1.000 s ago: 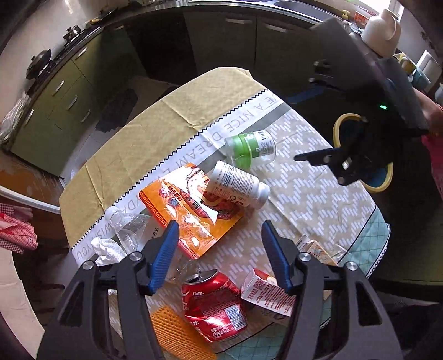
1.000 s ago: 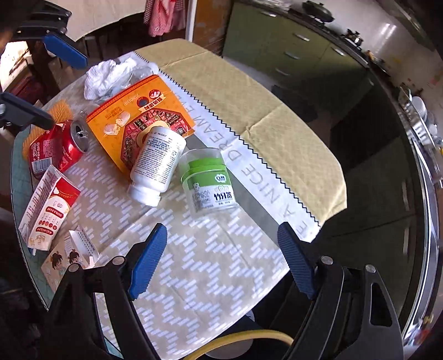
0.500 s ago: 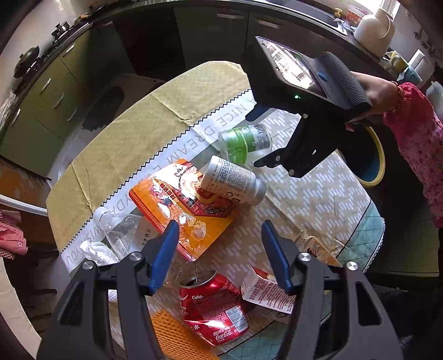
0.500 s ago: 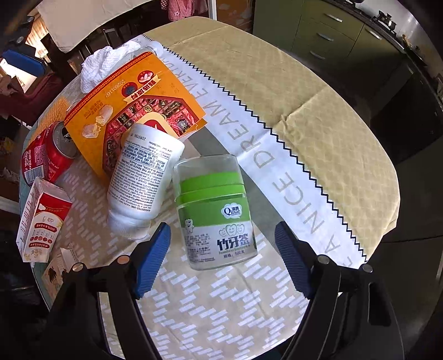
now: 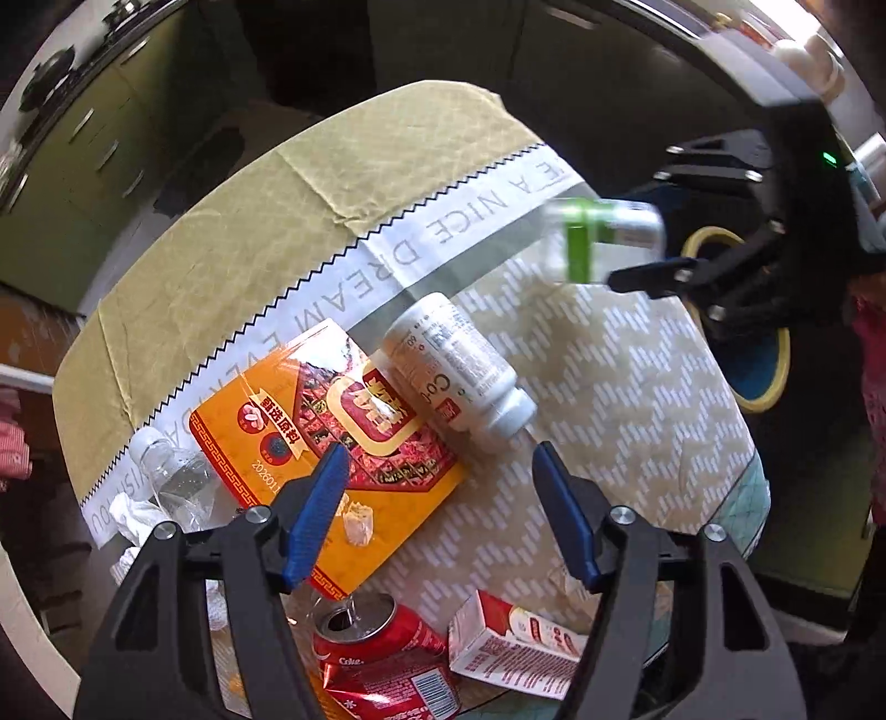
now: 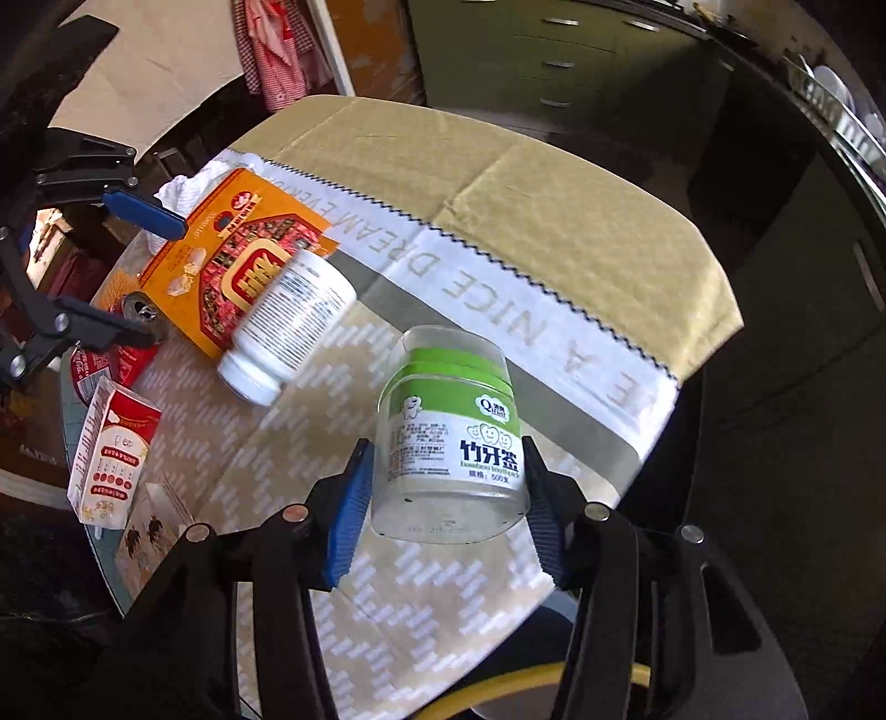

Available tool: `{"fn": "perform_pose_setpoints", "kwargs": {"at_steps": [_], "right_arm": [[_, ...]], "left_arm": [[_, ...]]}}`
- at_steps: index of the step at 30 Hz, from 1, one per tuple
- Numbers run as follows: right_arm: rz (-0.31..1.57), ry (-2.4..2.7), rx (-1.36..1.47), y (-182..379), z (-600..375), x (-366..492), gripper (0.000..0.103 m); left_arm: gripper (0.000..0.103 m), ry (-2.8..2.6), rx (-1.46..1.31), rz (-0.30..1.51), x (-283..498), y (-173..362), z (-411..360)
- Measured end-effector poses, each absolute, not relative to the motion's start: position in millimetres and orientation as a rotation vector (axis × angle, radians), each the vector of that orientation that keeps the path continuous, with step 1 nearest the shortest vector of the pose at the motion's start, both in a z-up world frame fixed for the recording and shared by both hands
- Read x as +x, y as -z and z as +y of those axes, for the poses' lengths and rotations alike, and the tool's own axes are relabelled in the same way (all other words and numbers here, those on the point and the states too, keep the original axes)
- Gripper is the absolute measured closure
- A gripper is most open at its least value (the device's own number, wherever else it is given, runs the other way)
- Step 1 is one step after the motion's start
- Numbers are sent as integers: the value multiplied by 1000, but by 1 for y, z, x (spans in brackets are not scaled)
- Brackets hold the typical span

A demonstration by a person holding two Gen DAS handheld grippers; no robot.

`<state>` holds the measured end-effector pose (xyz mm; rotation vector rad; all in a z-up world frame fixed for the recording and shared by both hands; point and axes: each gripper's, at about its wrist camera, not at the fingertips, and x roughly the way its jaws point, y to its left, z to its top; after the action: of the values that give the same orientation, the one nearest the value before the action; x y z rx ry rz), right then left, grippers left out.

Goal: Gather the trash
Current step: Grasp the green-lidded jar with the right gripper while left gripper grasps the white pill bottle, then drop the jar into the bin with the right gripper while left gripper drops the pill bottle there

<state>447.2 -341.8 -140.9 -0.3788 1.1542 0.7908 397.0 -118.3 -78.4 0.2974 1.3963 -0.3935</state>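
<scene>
Right gripper (image 6: 446, 498) just closing, clamped on green-banded jar (image 6: 451, 426); left gripper (image 5: 437, 515) opening, empty, above orange packet (image 5: 332, 443).

Home kitchen with eating corner. Olive-green base cabinets (image 6: 559, 50) with bar handles along top of right wrist view; same cabinets at upper left of left wrist view. Dark pot (image 5: 52, 75) on stove at upper left there. Round table (image 6: 581, 232) mid-frame under yellow and white cloth printed "A NICE DREAM", strewn with household packaging. Red checked cloth (image 6: 277, 50) hanging at top left of right wrist view. White jug (image 5: 808, 58) on counter, upper right of left wrist view.
</scene>
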Motion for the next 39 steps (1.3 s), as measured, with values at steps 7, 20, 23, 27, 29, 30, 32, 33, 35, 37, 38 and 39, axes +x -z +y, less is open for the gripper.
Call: {"fn": "perform_pose_setpoints", "kwargs": {"at_steps": [7,20,23,27,29,30,32,33,35,37,38,39], "right_arm": [[1140,-638,-314,132,-413,439,52],[1109,-498,-208,114,-518,379,52],[1105,-467,-184,112,-538,358,52],[1126,-415,-156,117,-563,328,52],[1154,-388,-144,128,-574,316,51],[1170,-365,-142,135,-580,311,51],[1198,-340,-136,149,-589,303,51],[1212,-336,-122,157,-593,301,51],[1236,-332,-103,172,-597,298,51],[1259,-333,-88,186,-598,298,51],[1268,-333,-85,192,-597,299,51],[1278,-335,-83,198,-597,300,47]], "left_arm": [[39,165,206,1492,427,108,-128],[57,111,145,1587,433,137,-156],[58,114,174,1571,434,137,-161],[58,120,191,1533,430,132,-165],[58,127,190,1507,429,125,-167],[58,133,196,1494,427,121,-169],[58,151,202,1475,421,111,-172],[58,160,207,1465,417,106,-176],[58,169,226,1447,413,95,-179],[58,184,233,1438,407,87,-183],[58,192,240,1434,405,84,-186],[58,202,247,1429,399,81,-187]]}}
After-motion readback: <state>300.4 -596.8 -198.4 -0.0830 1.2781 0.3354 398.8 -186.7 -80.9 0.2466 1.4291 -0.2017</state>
